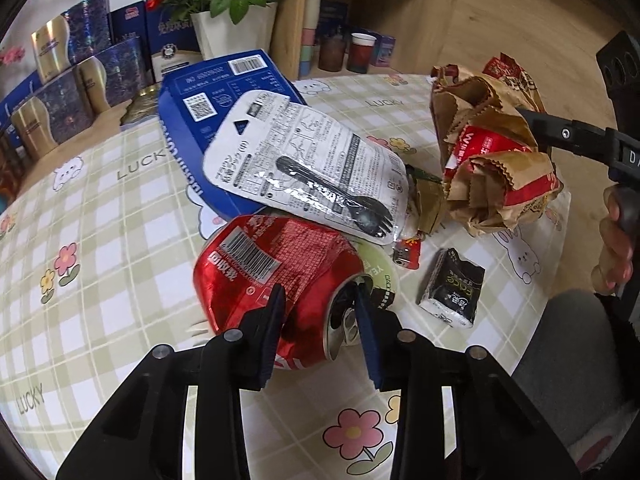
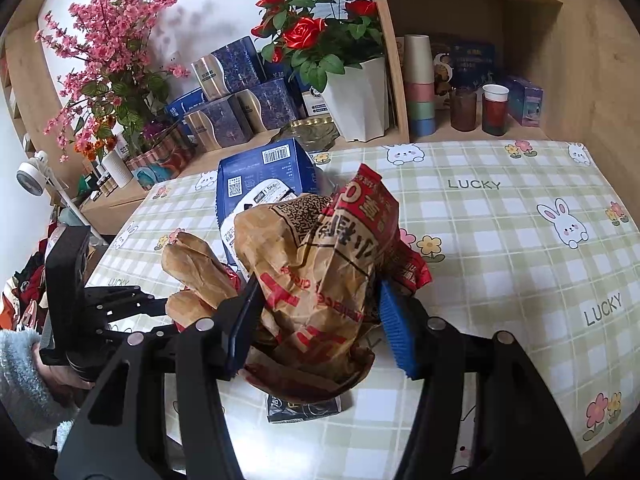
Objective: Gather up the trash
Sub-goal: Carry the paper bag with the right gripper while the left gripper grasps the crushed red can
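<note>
Crushed red can (image 1: pixel 276 280) lies on its side at the near edge of the trash pile on the worktop (image 1: pixel 100 208), open top toward the camera. Left tongs (image 1: pixel 320 336) straddle its top end, both pads against the crumpled wall and rim, pinching it; the can looks to be resting on the cloth.

Right tongs (image 2: pixel 320 320) are clamped on a crumpled brown paper bag (image 2: pixel 320 280) with red print, one pad on each side, the bag bulging up between them. From the left wrist view the same bag (image 1: pixel 492 156) sits to the right of the can, well apart from it.

Around the can:
- White plastic tray lid (image 1: pixel 308 168) with a black spork (image 1: pixel 332 196) on it, overlapping the can's far side.
- Blue carton (image 1: pixel 208 92) under that lid, lying tilted.
- Pale green round lid (image 1: pixel 380 272) tucked just behind the can's open end, touching or nearly so.
- Small black sachet (image 1: pixel 452 288) on the cloth to the right, between can and bag, apart from both.
- Small red wrapper scrap (image 1: pixel 408 252) and an olive foil piece (image 1: pixel 428 200) between lid and bag.

The tray lid's edge is what crowds the can most. At the back: white pot of red roses (image 2: pixel 320 40), boxes, cups on a shelf (image 2: pixel 460 92).
</note>
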The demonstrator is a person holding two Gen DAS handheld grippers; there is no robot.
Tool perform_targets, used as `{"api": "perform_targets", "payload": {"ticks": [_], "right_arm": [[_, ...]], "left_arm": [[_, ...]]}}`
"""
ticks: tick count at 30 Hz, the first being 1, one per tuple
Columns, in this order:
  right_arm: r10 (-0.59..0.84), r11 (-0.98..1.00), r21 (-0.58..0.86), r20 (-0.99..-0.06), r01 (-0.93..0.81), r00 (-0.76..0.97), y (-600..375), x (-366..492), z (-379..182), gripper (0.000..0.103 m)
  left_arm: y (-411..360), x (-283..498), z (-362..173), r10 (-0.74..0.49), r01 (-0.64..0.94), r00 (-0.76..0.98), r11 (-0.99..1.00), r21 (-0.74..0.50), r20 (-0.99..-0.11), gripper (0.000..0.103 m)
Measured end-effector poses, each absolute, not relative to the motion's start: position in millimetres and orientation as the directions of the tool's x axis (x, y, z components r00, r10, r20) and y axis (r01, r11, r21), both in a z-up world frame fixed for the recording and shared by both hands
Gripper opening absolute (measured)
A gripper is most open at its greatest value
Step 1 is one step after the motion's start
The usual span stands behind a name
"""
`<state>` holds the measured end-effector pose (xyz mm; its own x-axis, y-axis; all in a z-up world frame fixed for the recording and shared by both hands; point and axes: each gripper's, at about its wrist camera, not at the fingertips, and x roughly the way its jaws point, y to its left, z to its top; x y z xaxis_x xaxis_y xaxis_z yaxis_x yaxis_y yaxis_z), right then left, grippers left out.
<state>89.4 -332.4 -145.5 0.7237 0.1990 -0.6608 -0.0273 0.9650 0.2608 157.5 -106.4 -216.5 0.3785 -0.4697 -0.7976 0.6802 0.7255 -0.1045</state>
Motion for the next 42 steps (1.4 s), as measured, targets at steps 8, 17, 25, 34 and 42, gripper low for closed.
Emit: {"api": "perform_targets", "payload": {"ticks": [8, 17, 25, 34, 42], "right_arm": [[0.203, 0.965, 0.261, -0.661, -0.032, 0.723, -329.8, 89.9, -143.2, 0.058], [0.217, 0.964, 0.262, -0.655, -0.052, 0.724, -323.2, 83.0, -138.4, 0.058], [0.231, 0.962, 0.264, -0.649, -0.071, 0.725, -316.1, 68.9, -133.3, 0.058], [0.248, 0.963, 0.248, -0.64, -0.109, 0.727, -298.5, 43.1, -124.9, 0.058], [0.258, 0.965, 0.205, -0.65, -0.163, 0.715, -275.3, 9.2, -124.8, 0.058]], "left_arm": [[-105.5, 151.1, -205.6, -0.545, 0.691, 0.357, 0.701, -0.178, -0.759, 0.024], [-91.7, 138.1, -178.6, -0.559, 0.648, 0.428, 0.738, -0.19, -0.71, 0.024], [-68.4, 118.1, -152.5, -0.529, 0.578, 0.519, 0.796, -0.18, -0.672, 0.024], [-36.1, 79.6, -119.1, -0.503, 0.499, 0.613, 0.844, -0.196, -0.609, 0.024], [-20.7, 38.3, -97.5, -0.499, 0.48, 0.661, 0.855, -0.196, -0.56, 0.024]]}}
